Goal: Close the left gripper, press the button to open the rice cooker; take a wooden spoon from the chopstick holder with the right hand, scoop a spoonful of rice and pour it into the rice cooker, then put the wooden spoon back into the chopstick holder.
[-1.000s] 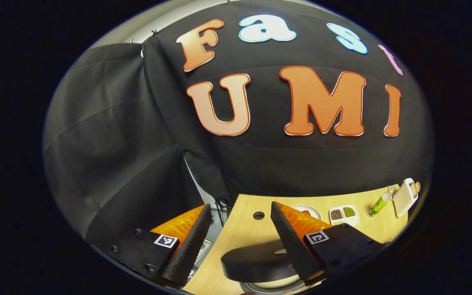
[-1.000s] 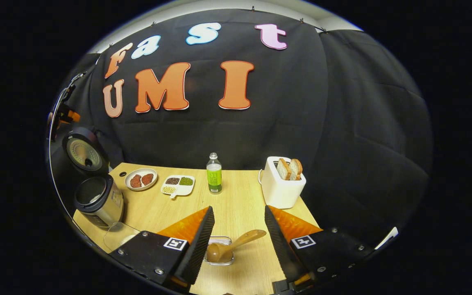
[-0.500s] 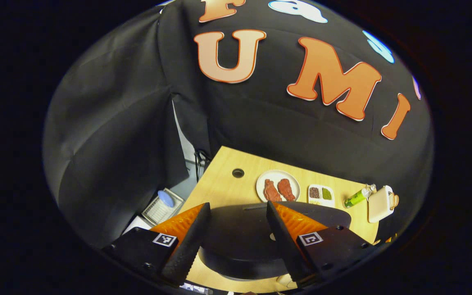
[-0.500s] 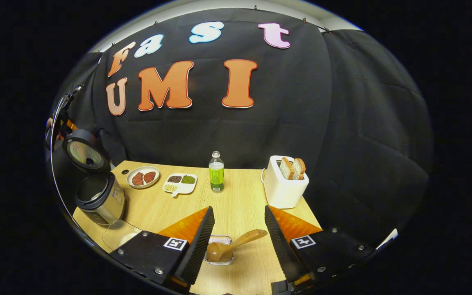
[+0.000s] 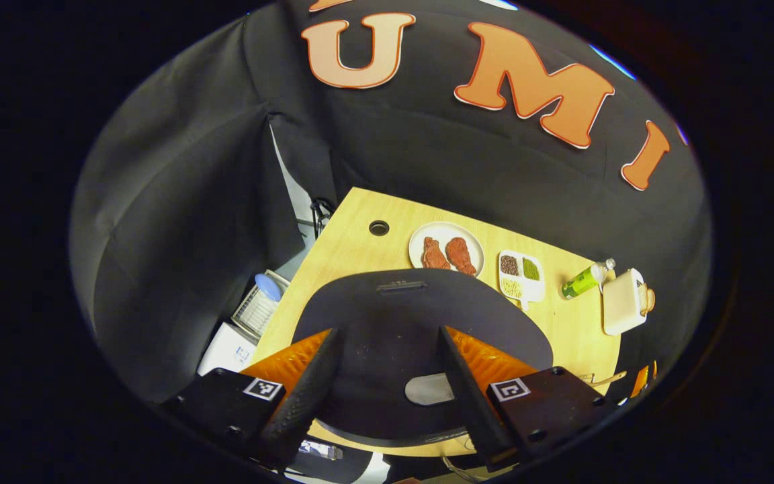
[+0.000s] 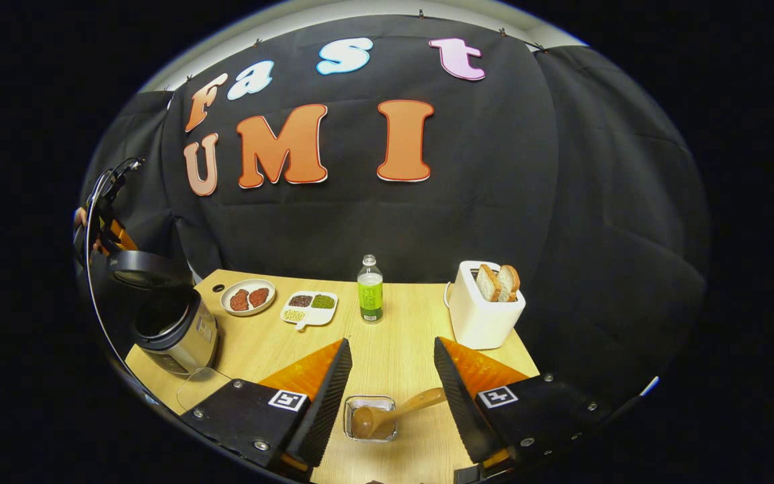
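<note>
Even, fairly bright overhead light falls on the wooden table; shadows are soft. Fisheye bending is strong toward the edges around it. Focus is sharp, without blur.

Black cloth wall behind light wooden table; pale ceiling strip above

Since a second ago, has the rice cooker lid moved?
Yes. The rice cooker lid has swung down from upright to near flat over the rice cooker, which sits where it was.
</note>
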A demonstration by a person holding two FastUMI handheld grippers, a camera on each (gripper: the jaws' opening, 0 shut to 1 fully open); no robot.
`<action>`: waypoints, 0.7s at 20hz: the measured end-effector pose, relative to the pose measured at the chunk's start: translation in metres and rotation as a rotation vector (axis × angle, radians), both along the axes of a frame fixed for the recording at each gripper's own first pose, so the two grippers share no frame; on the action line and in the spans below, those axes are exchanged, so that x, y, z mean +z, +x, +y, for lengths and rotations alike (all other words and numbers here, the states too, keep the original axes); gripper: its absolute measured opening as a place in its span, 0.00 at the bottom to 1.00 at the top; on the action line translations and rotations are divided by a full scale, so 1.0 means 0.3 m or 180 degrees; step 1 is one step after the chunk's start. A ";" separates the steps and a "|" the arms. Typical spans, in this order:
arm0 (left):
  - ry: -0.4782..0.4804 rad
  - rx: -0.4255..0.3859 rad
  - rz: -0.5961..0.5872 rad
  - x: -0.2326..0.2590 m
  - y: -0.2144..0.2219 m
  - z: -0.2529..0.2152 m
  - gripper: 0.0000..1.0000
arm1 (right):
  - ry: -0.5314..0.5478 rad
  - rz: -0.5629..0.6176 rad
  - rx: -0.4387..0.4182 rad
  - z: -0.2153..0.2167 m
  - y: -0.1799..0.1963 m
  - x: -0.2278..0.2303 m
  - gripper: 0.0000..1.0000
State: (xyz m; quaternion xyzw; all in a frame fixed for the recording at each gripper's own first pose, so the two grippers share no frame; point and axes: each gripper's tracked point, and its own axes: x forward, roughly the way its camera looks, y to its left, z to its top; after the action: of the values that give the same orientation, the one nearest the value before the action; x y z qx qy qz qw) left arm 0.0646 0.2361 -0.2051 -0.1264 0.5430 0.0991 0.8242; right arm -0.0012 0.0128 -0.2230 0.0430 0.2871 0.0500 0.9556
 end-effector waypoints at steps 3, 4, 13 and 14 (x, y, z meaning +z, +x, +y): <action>-0.0082 -0.0014 0.0197 -0.027 -0.060 -0.046 0.96 | 0.0060 -0.0018 0.0032 0.013 0.003 0.007 0.77; -0.0086 -0.0020 0.0200 -0.036 -0.070 -0.067 0.97 | 0.0079 -0.0033 0.0034 0.012 0.002 0.008 0.77; -0.0100 -0.0135 0.1082 -0.272 -0.239 -0.199 0.97 | 0.0126 -0.0048 0.0173 0.069 0.002 0.006 0.78; -0.0093 -0.0143 0.1078 -0.272 -0.218 -0.200 0.98 | 0.0125 -0.0049 0.0193 0.074 0.002 0.006 0.78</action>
State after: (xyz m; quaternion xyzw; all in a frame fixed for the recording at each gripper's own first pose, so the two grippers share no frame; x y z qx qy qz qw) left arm -0.0008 0.1762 -0.2867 -0.1078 0.6782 0.0925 0.7210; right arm -0.0007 0.0351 -0.2213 0.0527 0.2799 0.0849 0.9548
